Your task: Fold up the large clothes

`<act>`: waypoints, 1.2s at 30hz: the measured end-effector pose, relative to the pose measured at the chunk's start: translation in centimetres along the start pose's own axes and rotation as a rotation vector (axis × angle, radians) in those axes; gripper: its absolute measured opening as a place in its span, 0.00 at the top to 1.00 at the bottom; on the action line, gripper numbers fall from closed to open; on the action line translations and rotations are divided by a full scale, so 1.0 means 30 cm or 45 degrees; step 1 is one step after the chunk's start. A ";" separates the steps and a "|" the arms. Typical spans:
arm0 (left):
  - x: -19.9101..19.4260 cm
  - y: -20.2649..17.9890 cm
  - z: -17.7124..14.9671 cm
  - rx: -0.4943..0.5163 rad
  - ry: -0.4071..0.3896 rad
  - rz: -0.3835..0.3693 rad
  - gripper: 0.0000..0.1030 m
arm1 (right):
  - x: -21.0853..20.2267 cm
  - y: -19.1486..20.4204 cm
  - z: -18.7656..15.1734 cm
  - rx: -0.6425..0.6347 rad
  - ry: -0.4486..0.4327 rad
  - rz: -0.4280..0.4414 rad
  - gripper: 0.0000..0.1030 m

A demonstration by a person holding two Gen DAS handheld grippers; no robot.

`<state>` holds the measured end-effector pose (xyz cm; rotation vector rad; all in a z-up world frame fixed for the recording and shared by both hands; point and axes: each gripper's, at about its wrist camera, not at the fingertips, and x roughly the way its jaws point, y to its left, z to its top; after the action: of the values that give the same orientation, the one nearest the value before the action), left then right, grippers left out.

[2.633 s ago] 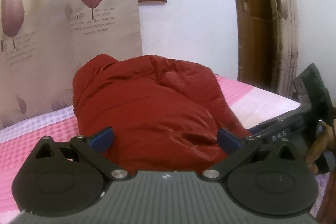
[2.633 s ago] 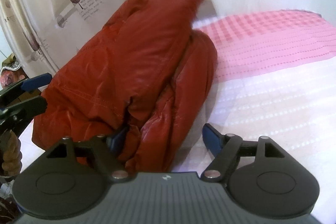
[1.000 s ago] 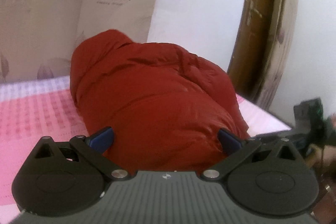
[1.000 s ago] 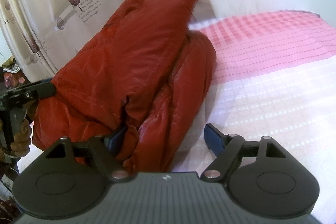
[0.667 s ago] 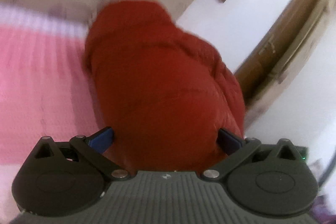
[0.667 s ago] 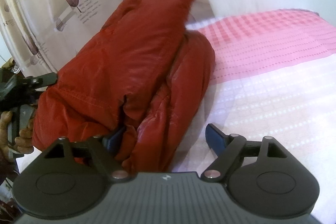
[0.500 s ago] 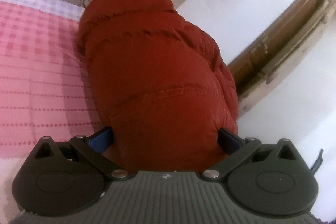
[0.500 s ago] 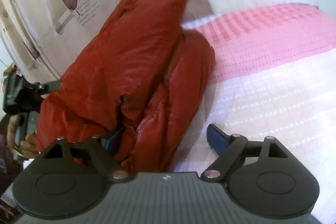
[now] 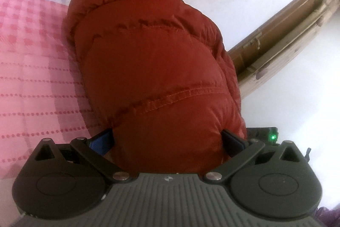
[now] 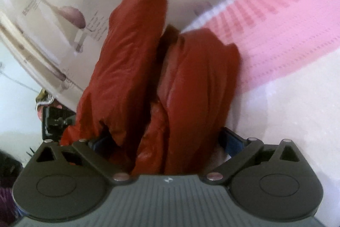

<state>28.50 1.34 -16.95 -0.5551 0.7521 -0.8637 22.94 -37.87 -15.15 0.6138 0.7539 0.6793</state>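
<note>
The folded red puffer jacket (image 9: 157,69) lies bunched on the pink checked bed (image 9: 31,61), its near end filling the wide-spread jaws of the left gripper (image 9: 167,143), while the right gripper (image 10: 165,142) at the jacket's three o'clock side has jaws opening around two thick folds.

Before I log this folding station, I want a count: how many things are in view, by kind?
Red puffer jacket: 1
Pink checked bedspread: 1
Leaf-print curtain: 1
Wooden door: 1
Grippers: 2, left gripper with the jacket bulging between wide-set fingers, right gripper opening, jacket folds between its fingers
Total: 6
</note>
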 end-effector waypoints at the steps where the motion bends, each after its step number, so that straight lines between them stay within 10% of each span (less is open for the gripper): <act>1: 0.002 -0.004 -0.003 0.005 -0.010 0.005 0.00 | 0.007 0.001 -0.001 -0.009 0.001 0.010 0.00; 14: -0.066 -0.110 -0.087 0.111 -0.094 0.115 0.13 | -0.021 0.043 -0.081 0.038 -0.019 0.055 0.27; 20: -0.070 -0.071 -0.065 0.084 -0.051 0.082 0.00 | -0.003 0.057 -0.056 0.024 0.017 0.007 0.01; 27: -0.046 -0.026 -0.075 0.042 -0.045 0.031 0.00 | 0.064 0.054 -0.018 0.009 0.032 0.069 0.00; 36: -0.077 -0.257 -0.183 0.399 -0.245 0.381 0.13 | 0.067 0.182 -0.072 -0.145 -0.062 0.048 0.32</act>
<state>19.66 -1.64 -14.11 -0.2338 0.4949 -0.6231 20.58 -32.42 -13.35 0.5395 0.6552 0.7343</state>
